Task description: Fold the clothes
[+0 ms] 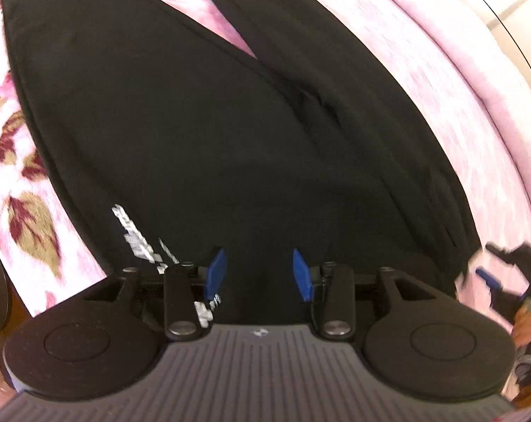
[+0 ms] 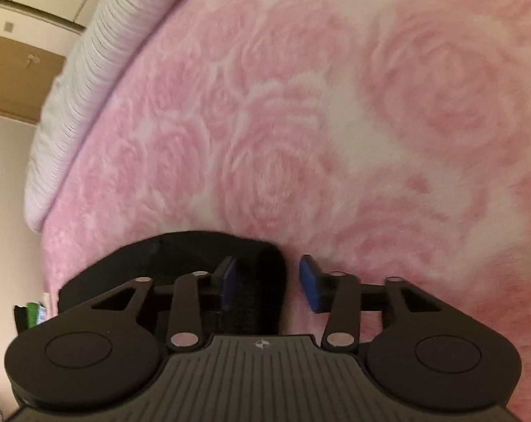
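Black trousers lying spread on my pink bed, both tongs standing open over them.

The black trousers (image 1: 202, 133) are lying flat on the pink rose blanket (image 2: 336, 112), legs splayed apart, white lettering near my left gripper (image 1: 259, 274). It is hovering with jaws parted over the cloth, pinching nothing. My right gripper (image 2: 267, 283) is hanging open too, straddling a dark edge of the garment. I am judging myself between folds: next I am needing to pinch an edge with each and carry it across.
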### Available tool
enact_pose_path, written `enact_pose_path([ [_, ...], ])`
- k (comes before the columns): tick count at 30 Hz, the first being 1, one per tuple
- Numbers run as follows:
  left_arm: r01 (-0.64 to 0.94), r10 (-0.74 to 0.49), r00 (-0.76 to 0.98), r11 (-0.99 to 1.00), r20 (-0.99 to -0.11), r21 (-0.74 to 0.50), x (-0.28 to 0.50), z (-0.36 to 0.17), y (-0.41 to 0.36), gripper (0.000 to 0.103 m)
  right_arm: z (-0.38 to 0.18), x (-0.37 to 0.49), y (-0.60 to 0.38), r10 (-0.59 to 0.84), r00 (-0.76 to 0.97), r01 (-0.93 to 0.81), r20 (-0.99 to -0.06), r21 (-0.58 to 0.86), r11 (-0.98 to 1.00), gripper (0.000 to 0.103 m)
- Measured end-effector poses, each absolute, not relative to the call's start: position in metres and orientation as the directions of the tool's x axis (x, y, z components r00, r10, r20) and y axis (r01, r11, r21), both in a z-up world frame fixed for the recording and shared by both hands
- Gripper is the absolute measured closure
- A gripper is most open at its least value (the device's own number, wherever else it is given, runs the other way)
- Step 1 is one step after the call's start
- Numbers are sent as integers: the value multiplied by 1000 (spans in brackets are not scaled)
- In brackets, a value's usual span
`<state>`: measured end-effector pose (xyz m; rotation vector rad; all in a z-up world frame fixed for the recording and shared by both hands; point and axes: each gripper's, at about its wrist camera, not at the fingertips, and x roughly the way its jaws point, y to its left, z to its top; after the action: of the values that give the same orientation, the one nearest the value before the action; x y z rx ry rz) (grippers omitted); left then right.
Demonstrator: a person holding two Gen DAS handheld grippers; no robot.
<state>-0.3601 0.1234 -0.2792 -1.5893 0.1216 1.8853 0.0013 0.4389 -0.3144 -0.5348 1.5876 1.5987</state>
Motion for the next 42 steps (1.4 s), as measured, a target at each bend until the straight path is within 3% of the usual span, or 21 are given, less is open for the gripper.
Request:
enact_pose_path([
  [5, -490, 505, 52, -739, -862, -462, -351, -273, 136, 65, -290, 6, 417, 182, -668, -733, -721, 680, 5, 57],
  [6, -500, 522, 61, -722, -851, -479, -352, -272, 147, 65, -290, 0, 415, 171, -664, -741, -728, 671, -19, 60],
  [8, -542, 535, 62, -690, -842, -479, -344, -263, 172, 65, -290, -12, 411, 150, -654, -755, -741, 653, -66, 76],
  [10, -585, 542, 69, -658, -838, -474, -343, -253, 193, 65, -291, -19, 410, 140, -646, -763, -750, 641, -84, 79],
  [13, -596, 557, 92, -634, -826, -494, -347, -249, 220, 61, -295, -30, 432, 132, -649, -760, -749, 644, -82, 79],
  [17, -630, 564, 123, -592, -817, -503, -350, -256, 270, 56, -301, -45, 461, 98, -654, -756, -750, 649, -78, 67],
  [23, -812, 458, 99, -477, -883, -338, -338, -272, 356, 54, -315, -58, 463, 28, -631, -771, -775, 624, -126, 65],
  [27, -931, 292, -109, -364, -950, -5, -316, -290, 387, 55, -329, -56, 457, 16, -633, -771, -774, 628, -102, 66],
  [29, -922, 246, -272, -345, -930, 178, -312, -292, 384, 55, -332, -53, 458, 21, -644, -764, -765, 641, -78, 67],
  [31, -867, 219, -370, -429, -903, 251, -330, -286, 366, 56, -335, -50, 458, 24, -654, -756, -756, 652, -56, 68],
  [36, -678, 183, -416, -716, -891, 169, -409, -263, 285, 52, -337, -47, 459, 31, -665, -747, -746, 664, -36, 68],
  [42, -536, 230, -232, -841, -945, -73, -438, -243, 186, 53, -312, -47, 438, 74, -665, -746, -743, 654, -125, 57],
])
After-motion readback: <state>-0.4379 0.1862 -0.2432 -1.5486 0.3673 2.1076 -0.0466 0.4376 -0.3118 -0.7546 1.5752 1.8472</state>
